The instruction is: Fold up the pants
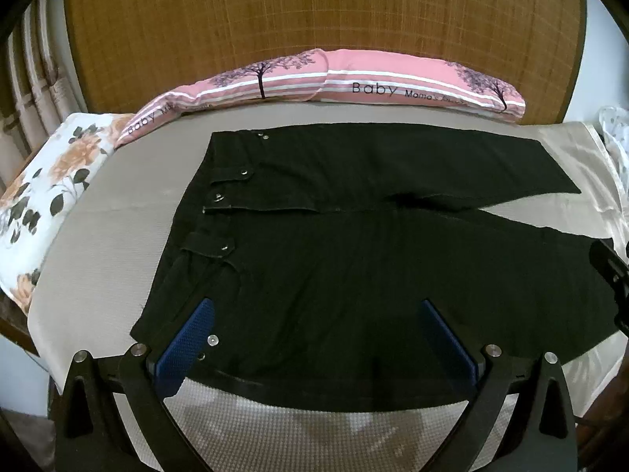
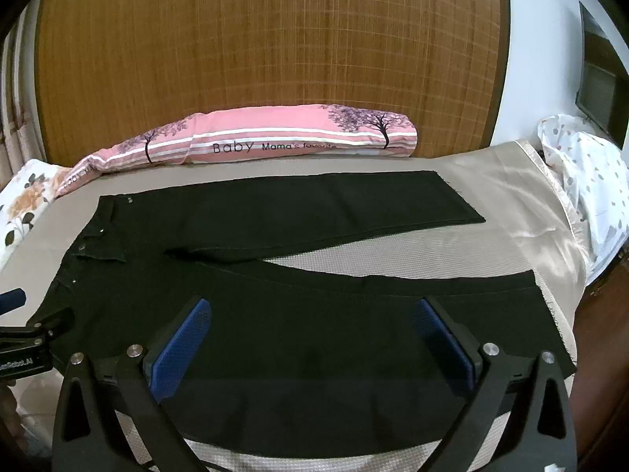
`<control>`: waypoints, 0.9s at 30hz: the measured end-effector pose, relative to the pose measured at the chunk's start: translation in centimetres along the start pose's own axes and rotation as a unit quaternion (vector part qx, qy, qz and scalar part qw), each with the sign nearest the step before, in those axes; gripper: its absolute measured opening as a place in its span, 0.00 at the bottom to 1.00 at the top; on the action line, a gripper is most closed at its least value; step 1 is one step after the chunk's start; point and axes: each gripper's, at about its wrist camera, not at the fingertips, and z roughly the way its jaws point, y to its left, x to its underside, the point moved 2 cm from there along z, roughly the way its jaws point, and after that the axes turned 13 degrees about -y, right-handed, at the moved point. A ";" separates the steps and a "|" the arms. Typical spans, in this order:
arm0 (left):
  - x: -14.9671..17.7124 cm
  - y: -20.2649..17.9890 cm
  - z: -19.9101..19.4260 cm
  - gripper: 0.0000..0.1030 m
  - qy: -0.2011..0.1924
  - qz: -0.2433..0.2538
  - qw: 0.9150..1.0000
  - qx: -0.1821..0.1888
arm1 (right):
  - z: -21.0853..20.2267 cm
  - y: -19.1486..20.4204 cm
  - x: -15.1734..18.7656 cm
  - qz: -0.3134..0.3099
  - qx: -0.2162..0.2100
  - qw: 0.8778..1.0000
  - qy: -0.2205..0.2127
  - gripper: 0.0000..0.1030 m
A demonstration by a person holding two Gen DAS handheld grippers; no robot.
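I am hovering the left gripper [image 1: 318, 330] and right gripper [image 2: 314, 330] over the near leg of the black cotton pants [image 1: 354, 267], both sets of jaws standing wide apart, gripping nothing. The pants are lying flat, legs splayed, on the beige-sheeted bed [image 1: 110, 236]. I am judging the best grab is the near edge, lifted evenly toward the far leg by the pink striped pillow [image 1: 354, 82].

A bed [image 2: 491, 196] covered by a beige textured sheet carries black pants [image 2: 275, 295] spread flat, legs splayed apart. A long pink tree-printed pillow [image 2: 255, 137] lies along its far edge, a white floral pillow [image 1: 47, 196] at the waistband end.
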 end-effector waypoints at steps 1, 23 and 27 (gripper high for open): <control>0.1 0.0 0.0 0.99 0.001 -0.001 1.000 0.001 | 0.0 0.0 0.0 0.001 0.001 1.000 -0.001 0.99; 0.5 -0.3 0.3 0.99 0.009 0.010 1.000 -0.014 | 0.3 -0.2 0.5 0.011 0.003 1.000 0.009 0.99; 0.6 -0.4 0.3 0.99 0.009 0.009 1.000 -0.013 | 0.4 -0.2 0.6 0.011 0.004 1.000 0.012 0.99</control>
